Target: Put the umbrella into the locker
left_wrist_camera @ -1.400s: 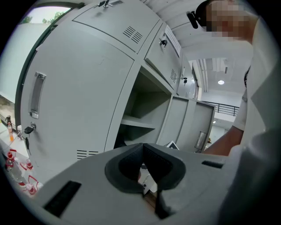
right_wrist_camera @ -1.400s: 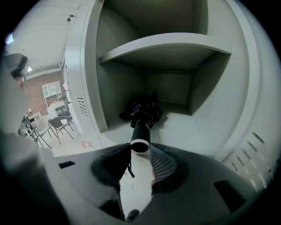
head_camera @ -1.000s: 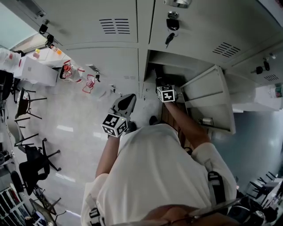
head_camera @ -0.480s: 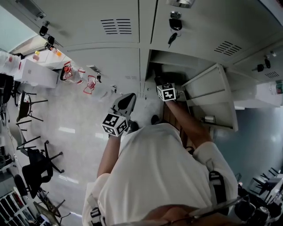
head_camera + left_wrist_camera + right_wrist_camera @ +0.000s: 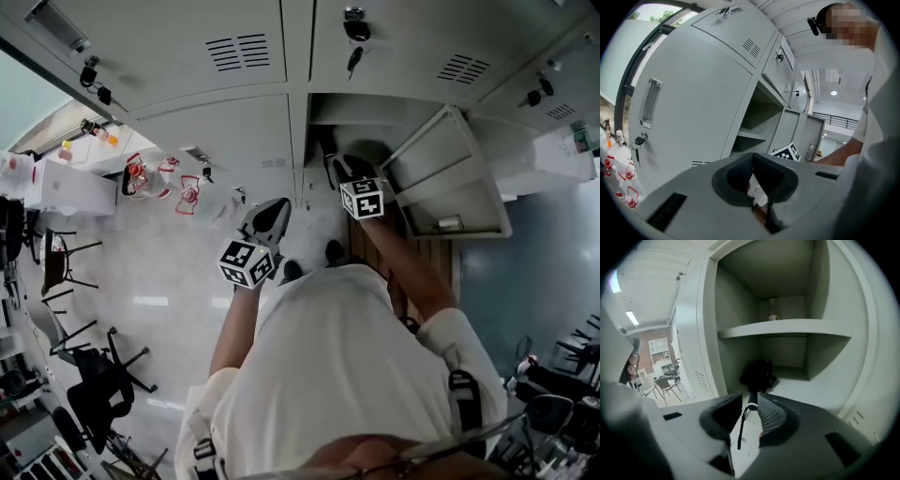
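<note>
Umbrella (image 5: 758,372) is lying inside the open locker (image 5: 820,296), under its shelf (image 5: 787,327), so stowing is looking done. Right hand-held gripper (image 5: 750,399) is sitting spread, its jaws having just been closing, with the handle end between them unpinched. Left hand-held gripper (image 5: 753,157) is hanging pressed together, empty. Backing out and shutting the door (image 5: 450,178) are likely remaining.

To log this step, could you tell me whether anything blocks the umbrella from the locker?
Nothing visible does: the umbrella already lies inside the open locker, on its floor beneath the shelf.
</note>
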Available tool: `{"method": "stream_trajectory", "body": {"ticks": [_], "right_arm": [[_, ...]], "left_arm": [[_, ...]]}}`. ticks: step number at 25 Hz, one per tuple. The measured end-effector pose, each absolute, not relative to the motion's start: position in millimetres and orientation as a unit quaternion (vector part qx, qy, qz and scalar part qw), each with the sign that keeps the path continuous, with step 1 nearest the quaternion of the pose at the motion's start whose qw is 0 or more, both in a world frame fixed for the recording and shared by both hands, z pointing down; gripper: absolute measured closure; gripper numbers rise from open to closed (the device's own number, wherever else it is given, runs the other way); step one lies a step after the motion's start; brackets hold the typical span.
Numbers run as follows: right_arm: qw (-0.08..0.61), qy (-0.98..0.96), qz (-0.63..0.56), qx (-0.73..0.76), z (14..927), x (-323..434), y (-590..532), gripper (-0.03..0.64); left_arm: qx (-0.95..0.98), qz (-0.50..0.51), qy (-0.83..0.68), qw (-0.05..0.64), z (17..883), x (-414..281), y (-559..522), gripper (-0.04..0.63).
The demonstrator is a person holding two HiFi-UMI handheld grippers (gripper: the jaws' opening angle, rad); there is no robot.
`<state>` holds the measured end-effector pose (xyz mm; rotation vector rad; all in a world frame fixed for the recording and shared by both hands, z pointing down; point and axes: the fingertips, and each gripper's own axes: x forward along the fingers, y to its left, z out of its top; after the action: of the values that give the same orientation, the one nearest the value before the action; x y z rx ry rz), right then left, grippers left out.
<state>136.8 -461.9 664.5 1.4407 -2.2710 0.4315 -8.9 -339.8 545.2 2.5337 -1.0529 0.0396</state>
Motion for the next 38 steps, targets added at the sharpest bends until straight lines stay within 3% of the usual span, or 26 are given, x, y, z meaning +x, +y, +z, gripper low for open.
{"method": "stream_trajectory", "body": {"ticks": [5, 8, 17, 27, 38], "right_arm": [[0.172, -0.807, 0.146, 0.547, 623.5, 145.2, -434.0, 0.520], [0.147, -0.795, 0.141, 0.572, 597.7, 154.6, -413.6, 0.571], [0.088, -0.764, 0.129, 0.626, 537.1, 187.3, -344.7, 0.594], [0.073, -0.786, 0.106, 0.605, 508.5, 205.6, -291.9, 0.611], [0.061, -0.832, 0.137, 0.534, 506.7, 234.0, -222.1, 0.611]], "left_arm": [[0.917, 0.022, -0.343, 0.204, 551.9, -6.1, -333.9, 0.591], [0.923, 0.029, -0.323, 0.207, 555.7, -2.5, -331.2, 0.592], [0.945, 0.035, -0.252, 0.205, 554.9, 26.9, -306.7, 0.592], [0.952, 0.028, -0.240, 0.189, 534.9, 61.0, -268.9, 0.592], [0.927, 0.008, -0.329, 0.178, 518.7, 78.5, -214.8, 0.592]]}}
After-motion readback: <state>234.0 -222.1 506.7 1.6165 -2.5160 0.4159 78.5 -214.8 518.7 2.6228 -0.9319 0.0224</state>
